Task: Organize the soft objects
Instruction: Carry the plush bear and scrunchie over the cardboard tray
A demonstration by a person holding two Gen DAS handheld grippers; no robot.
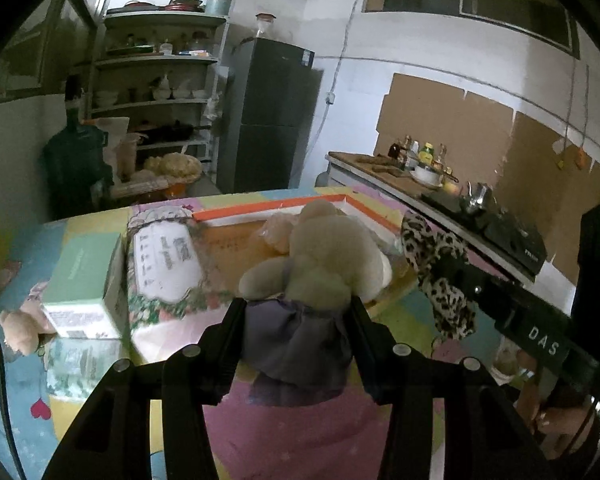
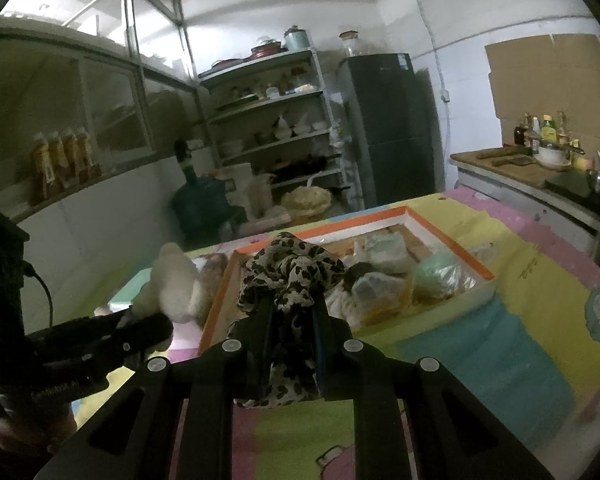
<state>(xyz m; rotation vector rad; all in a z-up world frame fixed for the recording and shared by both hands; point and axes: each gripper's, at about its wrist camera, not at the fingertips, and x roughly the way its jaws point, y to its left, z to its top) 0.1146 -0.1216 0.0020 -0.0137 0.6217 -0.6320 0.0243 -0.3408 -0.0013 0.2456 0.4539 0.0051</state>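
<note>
My left gripper (image 1: pixel 298 304) is shut on a cream plush toy (image 1: pixel 332 256) in a purple dress, held above the colourful mat just in front of the orange-rimmed tray (image 1: pixel 268 210). My right gripper (image 2: pixel 288 308) is shut on a leopard-print cloth (image 2: pixel 290 272), held near the tray's (image 2: pixel 452 240) front left corner. The cloth also shows at the right of the left wrist view (image 1: pixel 440 272). The plush toy also shows at the left of the right wrist view (image 2: pixel 176 280). The tray holds several bagged soft items (image 2: pixel 384 280).
A green box (image 1: pixel 84 280), a floral pillow (image 1: pixel 164 264) and a small teddy (image 1: pixel 18 328) lie left of the tray. A counter with bottles and a stove (image 1: pixel 480 208) runs along the right. Shelves (image 1: pixel 160 92), a fridge (image 1: pixel 268 116) and a water jug (image 1: pixel 76 160) stand behind.
</note>
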